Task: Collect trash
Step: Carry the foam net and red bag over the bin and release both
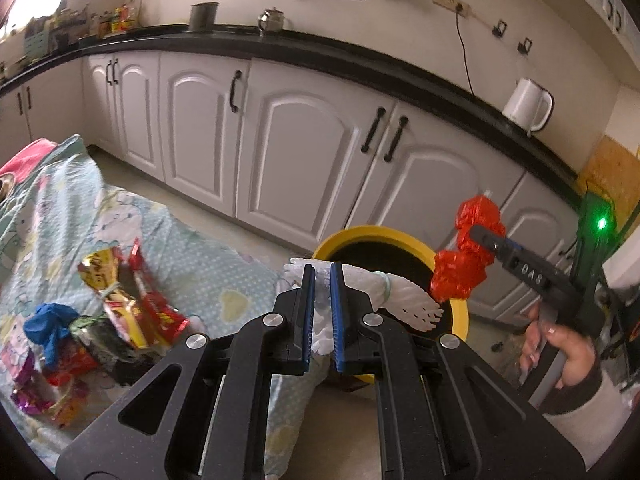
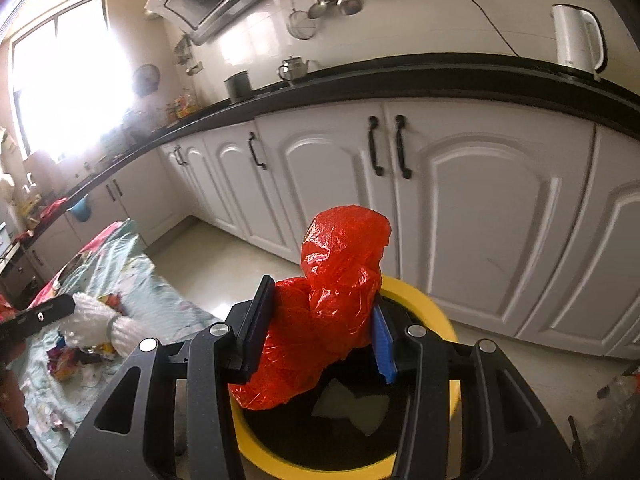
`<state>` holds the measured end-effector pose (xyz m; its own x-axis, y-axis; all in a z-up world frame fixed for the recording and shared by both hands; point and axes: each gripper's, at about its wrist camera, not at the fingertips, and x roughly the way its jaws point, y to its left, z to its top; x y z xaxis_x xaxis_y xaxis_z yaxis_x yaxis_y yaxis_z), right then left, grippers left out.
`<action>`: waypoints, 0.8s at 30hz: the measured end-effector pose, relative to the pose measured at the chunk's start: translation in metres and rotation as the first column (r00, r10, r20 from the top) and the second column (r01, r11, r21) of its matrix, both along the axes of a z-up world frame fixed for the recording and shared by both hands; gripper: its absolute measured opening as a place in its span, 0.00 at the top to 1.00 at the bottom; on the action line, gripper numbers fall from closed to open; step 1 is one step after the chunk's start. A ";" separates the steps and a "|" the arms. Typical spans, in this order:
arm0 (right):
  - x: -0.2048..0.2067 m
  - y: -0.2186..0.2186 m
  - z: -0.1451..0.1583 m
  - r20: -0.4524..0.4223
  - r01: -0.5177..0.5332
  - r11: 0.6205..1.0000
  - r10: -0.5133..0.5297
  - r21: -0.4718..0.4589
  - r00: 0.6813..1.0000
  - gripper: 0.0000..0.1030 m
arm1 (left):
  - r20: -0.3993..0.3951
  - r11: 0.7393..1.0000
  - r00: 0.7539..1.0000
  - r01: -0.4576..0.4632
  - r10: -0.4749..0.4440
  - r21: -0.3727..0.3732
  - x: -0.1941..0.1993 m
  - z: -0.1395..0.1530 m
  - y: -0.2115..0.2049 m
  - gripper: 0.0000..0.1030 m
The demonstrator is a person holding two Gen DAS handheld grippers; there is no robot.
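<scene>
The right gripper [image 2: 320, 320] pinched the red bag [image 2: 332, 300] above the yellow bin [image 2: 440, 320]; release centred. The left gripper [image 1: 322, 316] apparently clamped white foam netting [image 1: 400, 300].

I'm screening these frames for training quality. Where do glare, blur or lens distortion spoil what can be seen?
Right wrist view: the window is blown out white, washing out the counter beneath it; the red plastic bag stays sharp. Left wrist view: milder glare top left, slight blur on the white foam net and the wrapper pile. Both views: fisheye bends the black countertop into an arc, with dark vignetted corners.
</scene>
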<state>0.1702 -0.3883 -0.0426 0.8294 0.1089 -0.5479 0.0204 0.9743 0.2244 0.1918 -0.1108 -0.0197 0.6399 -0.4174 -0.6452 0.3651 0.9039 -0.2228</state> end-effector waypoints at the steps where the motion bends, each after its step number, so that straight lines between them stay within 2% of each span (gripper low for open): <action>1: 0.000 -0.002 -0.001 -0.001 0.005 1.000 -0.005 -0.003 1.000 0.59 | -0.002 1.000 1.000 0.007 -0.007 0.012 0.000 -0.003 -0.005 0.96; 11: 0.006 -0.009 -0.021 -0.029 0.025 0.998 -0.027 -0.058 0.999 0.59 | -0.027 0.995 0.999 0.037 -0.035 0.097 0.004 -0.033 -0.042 0.96; 19: 0.013 -0.012 -0.037 -0.074 0.022 0.998 -0.026 -0.059 0.997 0.57 | -0.042 0.987 0.998 0.045 -0.038 0.157 0.011 -0.053 -0.065 0.96; 24: 0.015 -0.013 -0.047 -0.103 0.013 0.999 -0.019 -0.051 0.994 0.56 | -0.063 0.984 0.997 0.057 -0.047 0.170 0.013 -0.064 -0.075 0.96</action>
<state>0.1854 -0.4012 -0.0898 0.7693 0.0663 -0.6354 0.0566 0.9836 0.1712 0.2052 -0.1856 -0.0838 0.5789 -0.3290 -0.7461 0.4037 0.9106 -0.0883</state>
